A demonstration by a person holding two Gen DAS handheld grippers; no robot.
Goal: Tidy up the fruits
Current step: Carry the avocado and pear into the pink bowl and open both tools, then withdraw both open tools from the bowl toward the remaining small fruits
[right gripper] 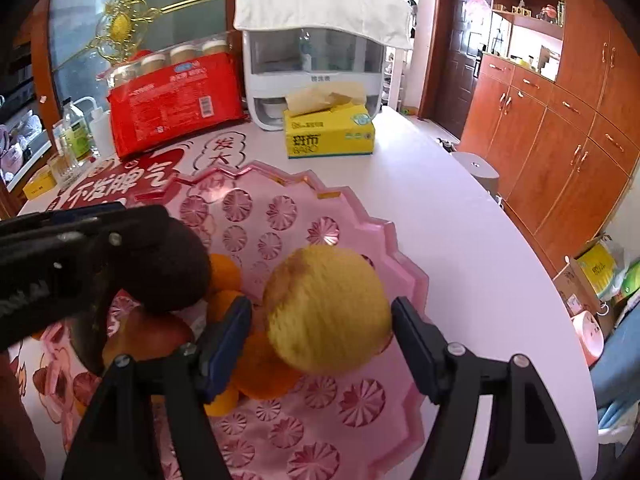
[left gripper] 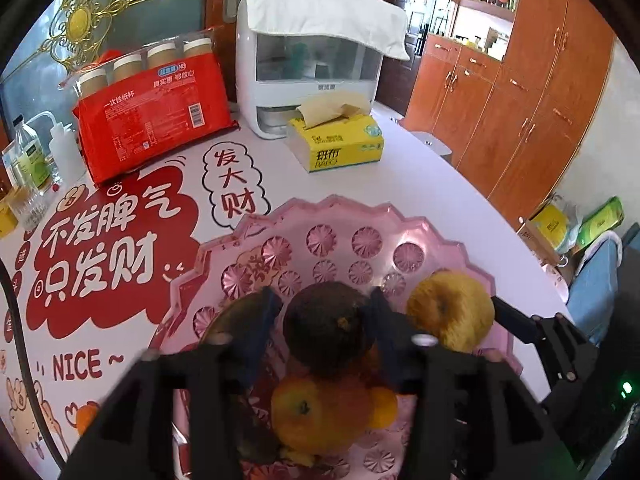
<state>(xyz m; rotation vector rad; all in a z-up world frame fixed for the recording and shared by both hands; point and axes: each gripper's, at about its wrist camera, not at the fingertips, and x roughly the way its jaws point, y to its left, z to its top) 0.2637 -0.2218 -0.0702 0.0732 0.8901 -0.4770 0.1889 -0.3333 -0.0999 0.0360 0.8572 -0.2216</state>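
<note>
Pink tray (left gripper: 404, 216) with scalloped rim sits at the near edge of the worktop (left gripper: 420, 176) and carries the fruit. Dark brown fruit (left gripper: 326, 330) rests on top of an orange-red fruit (left gripper: 316, 412), between the fingers of the left tool (left gripper: 320, 308); jaws apart, a gap visible on each side of it, no pad pressing. Yellow fruit (right gripper: 328, 308) lies toward the tray's right side, between the fingers of the right tool (right gripper: 322, 316); jaws apart, pads just beside it, not touching as far as can be seen. Small oranges (right gripper: 224, 272) lie between the two fruits. Further back on the worktop: yellow tissue box (left gripper: 340, 144), red cup package (left gripper: 154, 108), white appliance (left gripper: 308, 68) under a cloth
</note>
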